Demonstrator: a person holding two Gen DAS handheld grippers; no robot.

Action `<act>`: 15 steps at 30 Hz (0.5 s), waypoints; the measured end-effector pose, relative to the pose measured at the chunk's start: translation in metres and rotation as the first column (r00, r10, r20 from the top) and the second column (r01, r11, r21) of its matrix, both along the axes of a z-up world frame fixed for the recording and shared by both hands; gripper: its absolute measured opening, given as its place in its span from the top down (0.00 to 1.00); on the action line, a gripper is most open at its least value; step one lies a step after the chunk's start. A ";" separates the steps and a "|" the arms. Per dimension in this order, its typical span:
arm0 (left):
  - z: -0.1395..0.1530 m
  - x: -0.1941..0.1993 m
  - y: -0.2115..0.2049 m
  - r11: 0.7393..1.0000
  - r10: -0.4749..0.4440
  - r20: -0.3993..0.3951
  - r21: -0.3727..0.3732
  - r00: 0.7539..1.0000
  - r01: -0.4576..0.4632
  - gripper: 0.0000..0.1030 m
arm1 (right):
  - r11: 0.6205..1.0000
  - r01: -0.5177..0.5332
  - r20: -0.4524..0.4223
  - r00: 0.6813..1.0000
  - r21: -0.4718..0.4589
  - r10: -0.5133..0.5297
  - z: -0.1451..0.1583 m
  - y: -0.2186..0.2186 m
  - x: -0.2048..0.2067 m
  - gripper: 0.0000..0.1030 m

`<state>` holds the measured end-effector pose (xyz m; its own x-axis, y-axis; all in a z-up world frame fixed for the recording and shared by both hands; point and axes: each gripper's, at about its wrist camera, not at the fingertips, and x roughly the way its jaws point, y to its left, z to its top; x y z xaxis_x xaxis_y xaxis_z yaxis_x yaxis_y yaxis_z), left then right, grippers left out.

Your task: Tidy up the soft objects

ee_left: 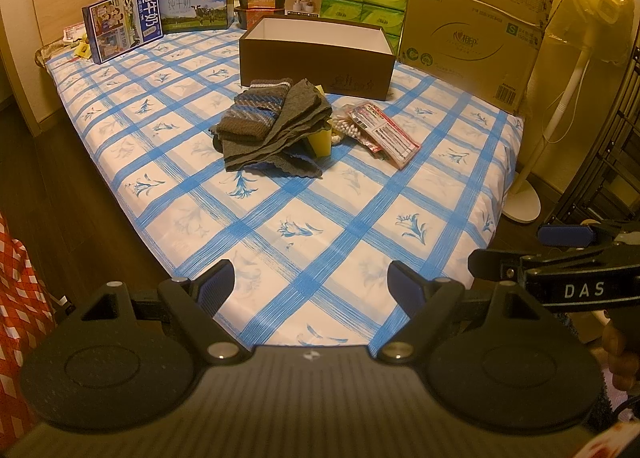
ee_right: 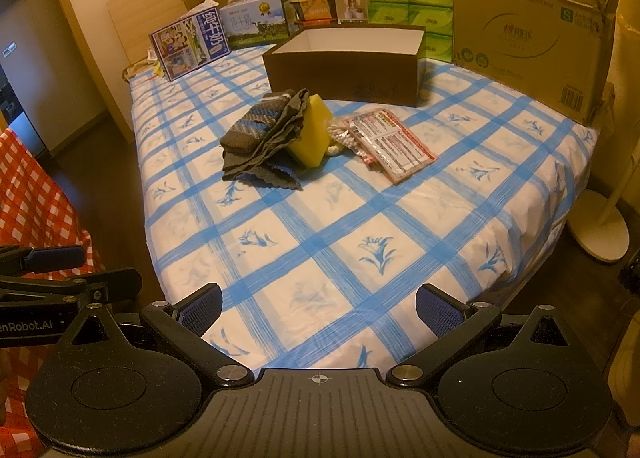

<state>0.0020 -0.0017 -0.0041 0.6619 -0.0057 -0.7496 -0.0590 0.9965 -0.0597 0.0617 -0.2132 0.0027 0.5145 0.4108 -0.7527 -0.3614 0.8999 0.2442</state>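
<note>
On the blue-checked bed (ee_left: pixel 280 217) lies a heap of soft things: a striped brown towel (ee_left: pixel 256 107) (ee_right: pixel 252 125), a grey cloth (ee_left: pixel 280 133) (ee_right: pixel 268 149) and a yellow sponge (ee_left: pixel 322 137) (ee_right: pixel 312 133). Beside them sit a bag of cotton swabs (ee_left: pixel 350 123) (ee_right: pixel 344 133) and a flat printed packet (ee_left: pixel 384 129) (ee_right: pixel 396 145). Behind the heap stands an open brown box (ee_left: pixel 316 57) (ee_right: pixel 344 61), its inside white and bare. My left gripper (ee_left: pixel 310 286) and right gripper (ee_right: pixel 318 308) both hover open over the bed's near edge, far from the heap, holding nothing.
Milk cartons (ee_left: pixel 124 25), green tissue packs (ee_left: pixel 364 1) and a large cardboard box (ee_left: pixel 476 33) line the far side of the bed. A fan stand (ee_left: pixel 524 201) rises on the floor at right. Red-checked fabric (ee_right: pixel 36 193) lies at left. The right gripper's fingers (ee_left: pixel 564 236) show in the left view.
</note>
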 end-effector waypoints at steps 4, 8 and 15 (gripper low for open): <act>0.000 0.000 0.000 1.000 -0.001 -0.001 0.000 1.000 0.001 0.20 | 1.000 0.000 -0.002 1.000 0.000 0.000 0.001 0.001 0.000 0.01; -0.003 0.002 -0.001 1.000 0.000 -0.002 0.001 1.000 0.000 0.20 | 1.000 0.001 -0.004 1.000 0.000 -0.001 -0.005 -0.001 0.003 0.01; -0.003 0.002 0.000 1.000 0.000 -0.002 0.001 1.000 0.000 0.20 | 1.000 0.000 -0.008 1.000 0.000 0.000 -0.006 0.000 0.005 0.01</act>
